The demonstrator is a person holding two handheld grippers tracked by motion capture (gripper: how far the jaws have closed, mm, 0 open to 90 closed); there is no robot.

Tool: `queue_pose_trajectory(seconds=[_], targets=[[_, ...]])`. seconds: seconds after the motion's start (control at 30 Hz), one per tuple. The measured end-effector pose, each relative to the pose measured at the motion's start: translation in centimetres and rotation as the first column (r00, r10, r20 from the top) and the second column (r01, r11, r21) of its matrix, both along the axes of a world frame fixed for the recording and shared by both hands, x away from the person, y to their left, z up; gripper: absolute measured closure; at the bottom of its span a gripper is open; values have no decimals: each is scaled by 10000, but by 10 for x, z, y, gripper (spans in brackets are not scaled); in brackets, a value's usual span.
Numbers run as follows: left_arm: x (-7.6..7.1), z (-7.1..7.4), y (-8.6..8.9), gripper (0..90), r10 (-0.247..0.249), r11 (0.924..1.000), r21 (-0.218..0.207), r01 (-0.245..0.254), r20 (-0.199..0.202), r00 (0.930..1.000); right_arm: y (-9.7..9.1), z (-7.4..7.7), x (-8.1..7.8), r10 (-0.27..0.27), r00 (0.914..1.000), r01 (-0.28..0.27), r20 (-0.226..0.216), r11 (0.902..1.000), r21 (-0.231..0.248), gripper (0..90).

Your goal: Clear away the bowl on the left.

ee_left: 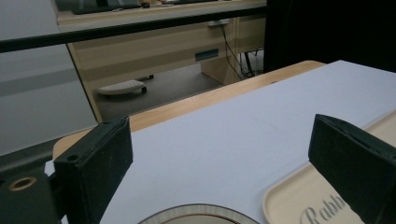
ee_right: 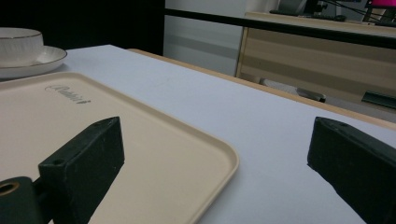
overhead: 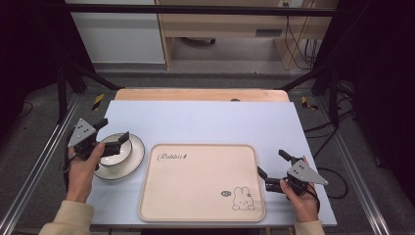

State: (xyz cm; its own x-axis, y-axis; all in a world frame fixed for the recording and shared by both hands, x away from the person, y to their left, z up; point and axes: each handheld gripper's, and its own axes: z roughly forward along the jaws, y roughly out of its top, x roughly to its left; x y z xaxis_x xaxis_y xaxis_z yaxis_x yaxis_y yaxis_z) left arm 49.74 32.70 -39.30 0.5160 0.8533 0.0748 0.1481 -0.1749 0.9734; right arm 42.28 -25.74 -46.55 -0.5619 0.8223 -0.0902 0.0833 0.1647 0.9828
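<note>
A white cup [overhead: 116, 152] sits on a white saucer [overhead: 137, 152] with a thin dark rim, at the left of the table. My left gripper [overhead: 113, 130] hovers open over the saucer's far-left side, nothing between its jaws. In the left gripper view the left gripper [ee_left: 219, 140] looks over the saucer rim [ee_left: 201, 211]. A beige tray [overhead: 200, 196] with a rabbit drawing lies in the middle. My right gripper [overhead: 271, 163] stands open just off the tray's right edge. The right gripper view has the right gripper [ee_right: 217, 135] over the tray corner [ee_right: 196, 154], cup [ee_right: 18, 44] far off.
A pale blue mat [overhead: 205, 120] covers the wooden table [overhead: 200, 94]. Black frame bars [overhead: 195, 10] run overhead and down both sides. Beyond the table stand a wooden desk [overhead: 230, 24] and cables [overhead: 298, 44]. The tray holds nothing.
</note>
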Motion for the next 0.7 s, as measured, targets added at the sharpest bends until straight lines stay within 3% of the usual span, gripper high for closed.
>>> queue_pose_trajectory(seconds=[0.07, 0.23, 0.3, 0.33, 0.4, 0.57, 0.6, 0.63, 0.67, 0.7], targets=[[7, -3, 4, 67, 165, 9998, 92, -162, -343, 9993, 1, 0, 0, 45, 10000, -44, 71, 10000, -81, 41], [7, -6, 10, 66, 448, 9980, 478, -412, -786, 9959, 5, 0, 1, 107, 9999, -107, 31, 9999, -93, 41], [7, -7, 15, 67, 856, 9946, 689, -778, -1187, 9892, 6, 1, 1, 130, 9999, -130, 49, 9998, -151, 42], [7, -7, 15, 67, 856, 9946, 689, -778, -1187, 9892, 6, 1, 1, 130, 9999, -130, 49, 9998, -151, 42], [7, -7, 19, 68, 1109, 9908, 941, -975, -1501, 9824, 7, 1, 0, 140, 9999, -139, 43, 9998, -166, 42], [8, -8, 25, 120, 1533, 9863, 911, -1376, -1971, 9683, 9, 1, 1, 158, 9999, -157, 41, 9996, -224, 42], [8, -8, 25, 127, 1533, 9863, 911, -1376, -1971, 9683, 9, 1, 1, 171, 9998, -170, 34, 9996, -240, 42], [9, -9, 29, 136, 1767, 9828, 916, -1601, -2200, 9594, 9, 1, 1, 172, 9998, -171, 35, 9995, -249, 42], [9, -9, 29, 153, 1767, 9828, 916, -1601, -2200, 9594, 9, 1, 1, 172, 9998, -171, 35, 9995, -249, 42], [9, -11, 34, 166, 1960, 9796, 924, -1786, -2403, 9507, 10, 1, 1, 177, 9998, -176, 47, 9996, -240, 43]])
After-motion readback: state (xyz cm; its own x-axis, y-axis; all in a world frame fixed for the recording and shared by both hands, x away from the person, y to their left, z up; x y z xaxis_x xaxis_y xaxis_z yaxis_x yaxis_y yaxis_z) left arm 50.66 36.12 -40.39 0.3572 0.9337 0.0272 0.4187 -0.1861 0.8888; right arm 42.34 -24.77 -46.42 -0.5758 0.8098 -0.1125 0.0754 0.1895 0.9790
